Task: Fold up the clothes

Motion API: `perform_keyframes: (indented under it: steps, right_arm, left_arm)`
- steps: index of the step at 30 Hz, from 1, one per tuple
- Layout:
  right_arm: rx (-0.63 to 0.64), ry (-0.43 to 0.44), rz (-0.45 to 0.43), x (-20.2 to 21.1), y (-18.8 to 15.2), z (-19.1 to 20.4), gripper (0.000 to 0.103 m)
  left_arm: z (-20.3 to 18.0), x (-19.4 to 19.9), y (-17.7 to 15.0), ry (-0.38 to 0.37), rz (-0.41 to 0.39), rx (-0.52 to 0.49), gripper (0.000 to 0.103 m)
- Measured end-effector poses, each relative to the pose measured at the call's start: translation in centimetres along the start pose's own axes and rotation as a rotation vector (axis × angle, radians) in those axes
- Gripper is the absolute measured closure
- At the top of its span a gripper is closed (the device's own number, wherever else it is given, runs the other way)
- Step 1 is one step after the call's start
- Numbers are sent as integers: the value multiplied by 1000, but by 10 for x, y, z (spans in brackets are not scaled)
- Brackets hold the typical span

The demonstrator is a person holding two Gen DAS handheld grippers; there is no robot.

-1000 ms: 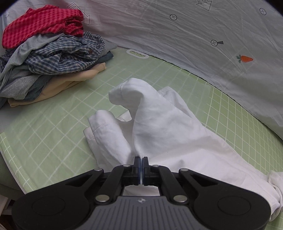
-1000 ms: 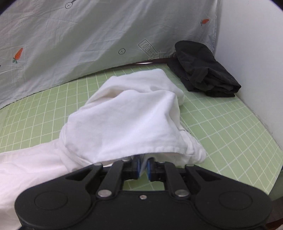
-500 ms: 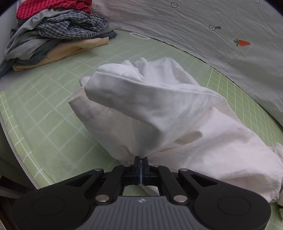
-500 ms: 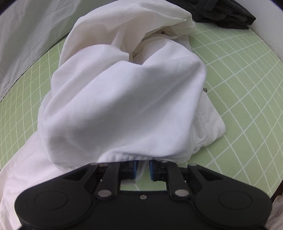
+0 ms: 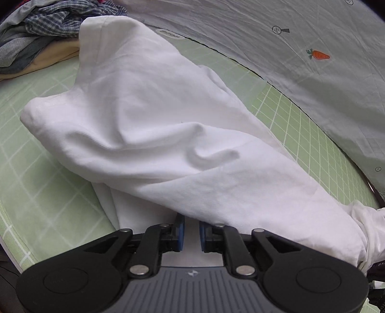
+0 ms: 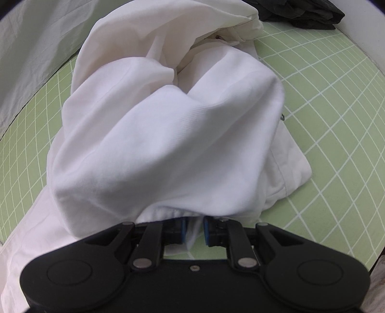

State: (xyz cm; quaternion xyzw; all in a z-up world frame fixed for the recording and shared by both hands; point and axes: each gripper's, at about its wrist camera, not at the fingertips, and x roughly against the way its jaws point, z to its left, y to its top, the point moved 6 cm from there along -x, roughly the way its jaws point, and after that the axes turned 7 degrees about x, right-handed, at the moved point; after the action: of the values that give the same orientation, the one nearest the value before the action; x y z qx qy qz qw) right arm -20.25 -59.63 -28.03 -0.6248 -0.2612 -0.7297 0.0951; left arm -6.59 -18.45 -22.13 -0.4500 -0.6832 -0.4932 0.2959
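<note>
A white garment (image 5: 168,134) lies bunched on the green grid mat (image 5: 36,192), one part folded over the rest. It also fills the right wrist view (image 6: 168,134). My left gripper (image 5: 191,232) is at the garment's near edge, jaws slightly apart, with white cloth draped over the fingertips. My right gripper (image 6: 194,228) is at the other end, jaws slightly apart, with a strip of white cloth hanging between the blue pads (image 6: 183,228).
A pile of mixed clothes (image 5: 48,31) sits at the mat's far left. A black garment (image 6: 300,12) lies at the far right by a white wall. A pale sheet with small prints (image 5: 300,48) hangs behind the mat. The mat's front edge (image 5: 9,243) is close.
Both grippers carried the garment's near edge forward over itself, folding it. Both jaws, shut on the cloth before, have now parted slightly.
</note>
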Motion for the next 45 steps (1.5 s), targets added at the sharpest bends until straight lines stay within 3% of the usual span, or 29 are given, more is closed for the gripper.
perform_keyframes:
  steps: [10,19,25,29,32,36,38,40,45]
  right_arm:
    - [-33,108,-36,3,-3,-9,88]
    - [-125,170,-144,3,21,-2,88]
    - [-231,178,-200,-7,50,14,88]
    - [-232,170,-226,-9,70,29,87]
    - [-229,173,-226,1,78,32,85]
    - [-312,227,-227,20,63,18,75]
    - [-393,259,-215,25,52,7,51]
    - [-473,295,-201,24,43,-5,34]
    - [-680,434,-172,22,29,-13,34]
  left_arm:
    - [-39,-38,20,15,102,-79,88]
    - [-92,-84,67,-45,199,-124,89]
    - [-152,-126,106,-110,222,-226,88]
    - [-164,-153,138,-133,227,-237,88]
    - [-172,-146,147,-136,201,-268,88]
    - [-144,-113,157,-172,155,-162,78]
    - [-125,-95,164,-173,117,-74,62]
    - [-106,-79,173,-161,70,19,55]
    - [-66,-55,201,-146,-18,185,41]
